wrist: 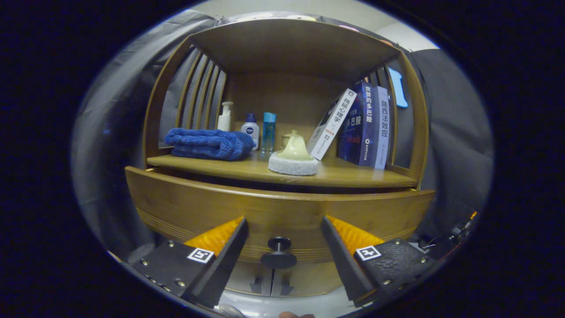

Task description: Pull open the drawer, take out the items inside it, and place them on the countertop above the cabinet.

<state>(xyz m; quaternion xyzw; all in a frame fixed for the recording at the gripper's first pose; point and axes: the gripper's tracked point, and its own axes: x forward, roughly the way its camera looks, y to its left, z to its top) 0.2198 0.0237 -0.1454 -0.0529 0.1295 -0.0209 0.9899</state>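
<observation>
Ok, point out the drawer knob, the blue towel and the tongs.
drawer knob (278,251): gripper view, on its round head, between the open tongs.
blue towel (207,143): gripper view, middle of the folded stack.
tongs (282,236): gripper view, midway between fingertips.

**Clear run to the knob, shelf above crowded**

My gripper (282,247) has its fingers spread wide; the drawer knob (278,251) sits between them with open room on both sides. At 12 o'clock the countertop (247,170) carries a sponge holder (294,158); towel (207,143) and bottles (250,128) at 11, books (362,126) at 1.
</observation>
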